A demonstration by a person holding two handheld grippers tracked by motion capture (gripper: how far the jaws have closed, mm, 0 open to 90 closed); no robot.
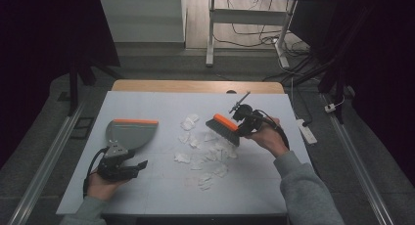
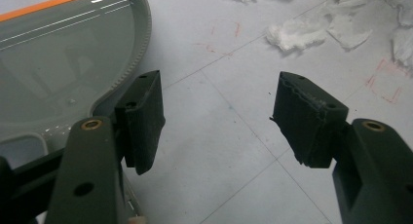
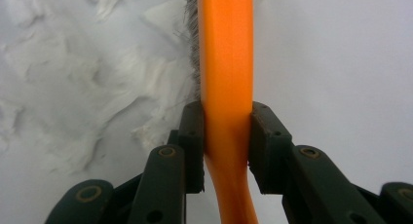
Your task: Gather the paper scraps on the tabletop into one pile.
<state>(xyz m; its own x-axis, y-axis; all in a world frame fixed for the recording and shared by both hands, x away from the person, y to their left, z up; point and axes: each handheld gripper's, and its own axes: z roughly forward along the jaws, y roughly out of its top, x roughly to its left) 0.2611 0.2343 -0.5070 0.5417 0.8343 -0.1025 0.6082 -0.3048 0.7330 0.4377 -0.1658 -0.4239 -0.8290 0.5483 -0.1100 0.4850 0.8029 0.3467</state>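
Here, a brush (image 1: 224, 128) with an orange back and grey bristles, pinched at its orange handle (image 3: 228, 136) between the two pads of the right gripper (image 1: 243, 123), held right of the table's centre, bristles down at the right fringe of the scattered paper scraps (image 1: 203, 151). Gripped firmly on both sides of the handle — seen plainly in the right gripper view, with crumpled white paper lying to the left of the bristle row. Carried by the right hand (image 1: 268, 137), grey sleeve (image 1: 306, 191) angling in from the table's near right corner, wrist bent so the gripper points toward the table's left.

Further out, the scraps: a loose spread of torn white pieces across the middle of the table (image 1: 147, 195), from just beyond centre down toward the near edge.

Left of them, well apart, a grey dustpan (image 1: 128, 133) with an orange lip, lying flat near the left edge, lip toward the far side — nothing visible inside its tray. At its handle end, the left gripper (image 1: 139, 165), held low over the table by the left hand (image 1: 103, 183) near the near left corner. Jaws spread wide with bare table between them; left pad (image 2: 143, 119) just beside the dustpan's rim, whether touching it cannot be told.
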